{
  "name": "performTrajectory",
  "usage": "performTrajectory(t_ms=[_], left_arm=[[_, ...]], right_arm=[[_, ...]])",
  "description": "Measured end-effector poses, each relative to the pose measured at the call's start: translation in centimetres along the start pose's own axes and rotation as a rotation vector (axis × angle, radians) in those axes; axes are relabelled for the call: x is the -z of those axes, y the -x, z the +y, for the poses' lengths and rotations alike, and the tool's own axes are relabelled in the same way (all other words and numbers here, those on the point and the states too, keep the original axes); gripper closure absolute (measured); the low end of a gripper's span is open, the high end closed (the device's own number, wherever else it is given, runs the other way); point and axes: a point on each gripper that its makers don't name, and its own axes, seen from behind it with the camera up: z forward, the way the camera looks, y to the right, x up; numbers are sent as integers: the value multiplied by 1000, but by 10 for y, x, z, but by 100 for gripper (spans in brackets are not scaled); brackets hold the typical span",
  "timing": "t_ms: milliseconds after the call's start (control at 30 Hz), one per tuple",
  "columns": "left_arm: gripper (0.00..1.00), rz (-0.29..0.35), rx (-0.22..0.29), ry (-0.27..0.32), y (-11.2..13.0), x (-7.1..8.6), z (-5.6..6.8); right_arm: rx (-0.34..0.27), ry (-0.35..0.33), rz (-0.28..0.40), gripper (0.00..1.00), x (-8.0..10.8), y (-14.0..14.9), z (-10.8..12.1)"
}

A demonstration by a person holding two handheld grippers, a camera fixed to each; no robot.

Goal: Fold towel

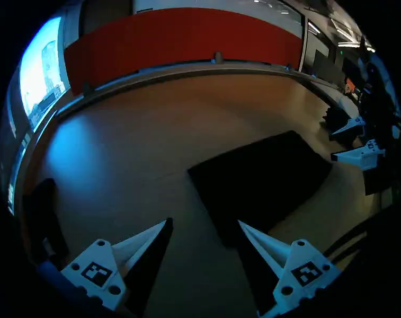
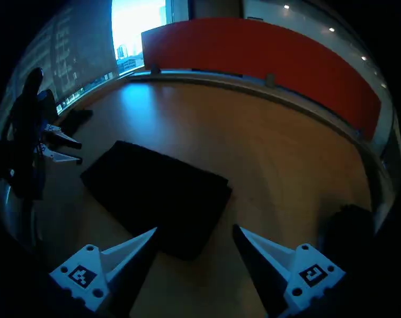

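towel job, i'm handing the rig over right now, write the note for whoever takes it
Left gripper: open, empty, over the wooden table at one end of the black towel.
Right gripper: open, empty, at the opposite end.
Towel: flat, a neat rectangle, neither gripper touching it.
Done: it may already be folded; layers too dark to count.
Left: if another fold is wanted, grasp an edge.

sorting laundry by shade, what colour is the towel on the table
Black: the flat black cloth towel shows best in the right gripper view.
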Motion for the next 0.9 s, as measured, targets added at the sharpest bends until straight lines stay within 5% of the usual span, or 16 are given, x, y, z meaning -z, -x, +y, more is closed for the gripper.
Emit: performTrajectory(t_ms=[400,900], left_arm=[[21,-4,18,-11,17,12,1],[21,10,57,-68,32,37,-17]], right_arm=[[-4,0,-2,0,7,9,-3],[62,-33,-17,0,5,13,-5]])
